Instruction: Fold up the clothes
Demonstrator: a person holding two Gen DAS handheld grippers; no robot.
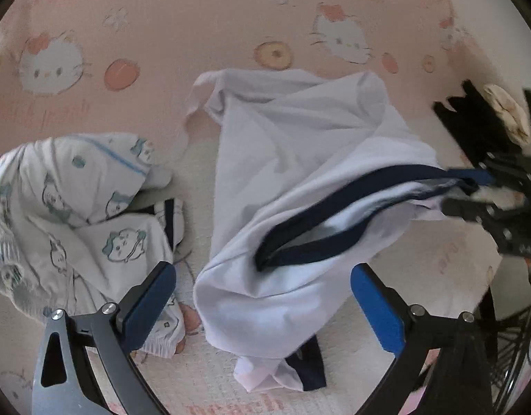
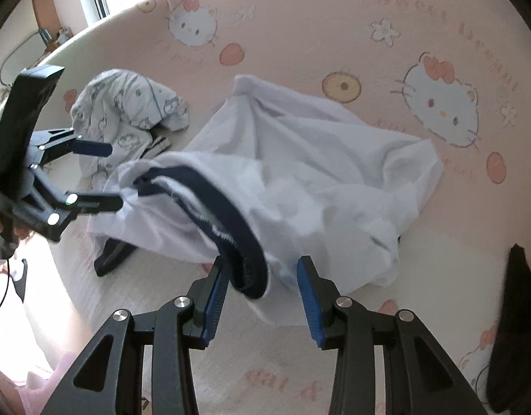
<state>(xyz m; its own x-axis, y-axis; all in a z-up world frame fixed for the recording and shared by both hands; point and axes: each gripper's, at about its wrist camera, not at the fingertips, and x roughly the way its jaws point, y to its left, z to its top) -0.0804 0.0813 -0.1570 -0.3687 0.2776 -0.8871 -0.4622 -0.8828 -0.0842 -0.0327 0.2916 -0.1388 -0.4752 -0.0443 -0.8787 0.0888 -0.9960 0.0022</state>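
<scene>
White shirt (image 2: 300,180) with navy collar (image 2: 223,214) crumpled on pink bedsheet (image 2: 334,17). Left gripper (image 1: 263,297) spread wide, hovering above it. Right gripper (image 2: 262,287) jaws apart, collar lying between them; whether gripped, unclear.

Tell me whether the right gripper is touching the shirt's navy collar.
Touching. The right wrist view shows the navy collar draped against one pad of the right gripper.

**Both grippers up, jaws apart**

Left gripper (image 1: 263,306): jaws wide apart, blue pads facing each other, nothing pinched btwn them in its own view. From the right wrist cam it sits far left, fingers spread.

Right gripper (image 2: 263,297): jaws also apart, blue ribbed pads (image 2: 308,297) either side of a gap. Seen from left cam it's at the right edge, blurred.
</scene>
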